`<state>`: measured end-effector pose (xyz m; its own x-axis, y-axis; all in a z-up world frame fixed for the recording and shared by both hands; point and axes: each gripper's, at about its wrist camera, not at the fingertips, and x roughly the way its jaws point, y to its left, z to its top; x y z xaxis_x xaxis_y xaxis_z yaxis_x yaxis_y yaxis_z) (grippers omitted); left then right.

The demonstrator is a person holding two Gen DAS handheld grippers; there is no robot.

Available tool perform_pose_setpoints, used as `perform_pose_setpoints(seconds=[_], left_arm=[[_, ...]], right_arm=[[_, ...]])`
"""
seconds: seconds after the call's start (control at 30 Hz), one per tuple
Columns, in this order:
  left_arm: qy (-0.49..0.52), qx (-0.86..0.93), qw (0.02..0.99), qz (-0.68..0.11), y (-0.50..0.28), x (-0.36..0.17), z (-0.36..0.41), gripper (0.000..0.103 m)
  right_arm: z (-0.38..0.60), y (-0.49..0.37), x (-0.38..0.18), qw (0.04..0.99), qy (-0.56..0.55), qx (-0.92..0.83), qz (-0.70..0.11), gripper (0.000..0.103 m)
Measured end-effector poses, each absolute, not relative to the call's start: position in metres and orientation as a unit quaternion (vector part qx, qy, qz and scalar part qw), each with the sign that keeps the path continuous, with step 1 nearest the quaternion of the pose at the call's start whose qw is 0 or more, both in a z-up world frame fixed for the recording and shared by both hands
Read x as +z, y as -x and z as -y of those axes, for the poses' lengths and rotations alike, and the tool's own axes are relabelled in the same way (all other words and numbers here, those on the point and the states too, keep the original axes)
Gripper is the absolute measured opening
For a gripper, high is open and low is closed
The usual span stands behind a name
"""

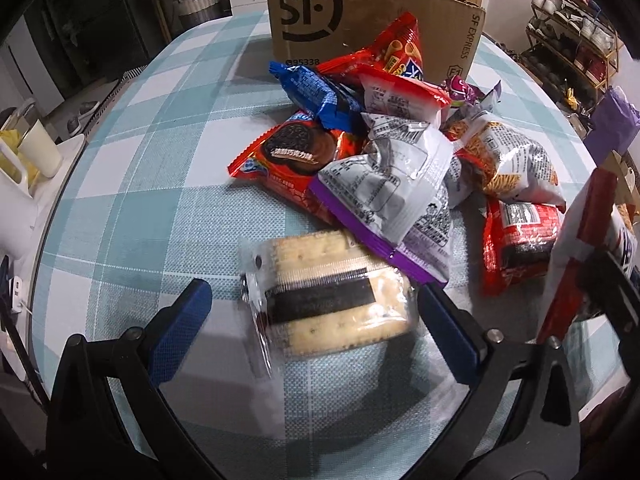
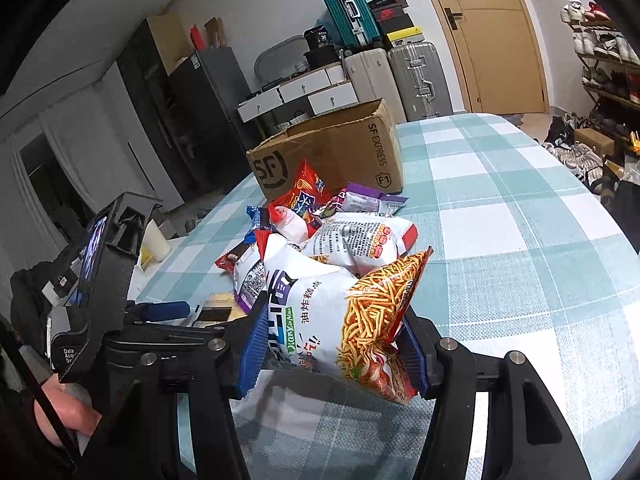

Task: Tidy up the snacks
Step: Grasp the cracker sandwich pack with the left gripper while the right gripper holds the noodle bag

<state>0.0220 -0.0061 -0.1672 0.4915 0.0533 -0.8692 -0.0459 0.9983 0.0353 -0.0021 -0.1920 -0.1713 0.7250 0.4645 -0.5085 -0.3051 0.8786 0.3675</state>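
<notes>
A clear pack of crackers [image 1: 328, 300] with a black band lies on the checked tablecloth between the two fingers of my left gripper [image 1: 316, 320], which is open around it; the right finger is close to the pack, the left one apart. My right gripper [image 2: 332, 344] is shut on a white-and-orange bag of fried noodle snack [image 2: 344, 320] and holds it above the table. Behind lies a pile of snacks: a red Oreo pack [image 1: 288, 156], a blue pack [image 1: 316, 96], a purple-edged white bag [image 1: 392, 196]. An open SF cardboard box [image 1: 360, 16] stands behind the pile.
A white cup [image 1: 38, 148] and a white jug stand beside the table's left edge. A shoe rack [image 1: 572, 36] stands at the right. Suitcases [image 2: 404, 76] and drawers stand by the far wall. The tablecloth [image 2: 520, 240] stretches to the right of the pile.
</notes>
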Motion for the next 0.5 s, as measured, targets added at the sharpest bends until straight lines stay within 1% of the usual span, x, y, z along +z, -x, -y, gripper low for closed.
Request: perform_pose_setpoints(seconds=[0.07, 0.13, 0.17, 0.23, 0.33, 0.5], left_arm=[[-0.004, 0.016, 0.864, -0.503, -0.018, -0.169, 0.004, 0.095], [0.000, -0.003, 0.867, -0.498, -0.015, -0.169, 0.001, 0.085], [0.004, -0.008, 0.868, -0.496, -0.013, -0.169, -0.002, 0.082], [0.002, -0.017, 0.872, -0.490, -0.009, -0.168, -0.005, 0.069], [0.003, -0.031, 0.874, -0.484, -0.006, -0.166, -0.012, 0.059], [0.016, -0.049, 0.875, -0.481, -0.004, -0.164, -0.022, 0.057]], right_arm=[[0.192, 0.003, -0.171, 0.920, -0.131, 0.209, -0.306, 0.058], [0.192, 0.004, -0.170, 0.920, -0.129, 0.208, -0.305, 0.058], [0.192, 0.003, -0.170, 0.921, -0.129, 0.208, -0.305, 0.058], [0.192, 0.002, -0.170, 0.921, -0.128, 0.207, -0.305, 0.059], [0.190, 0.002, -0.169, 0.921, -0.126, 0.207, -0.306, 0.059], [0.185, 0.002, -0.166, 0.922, -0.119, 0.207, -0.304, 0.059]])
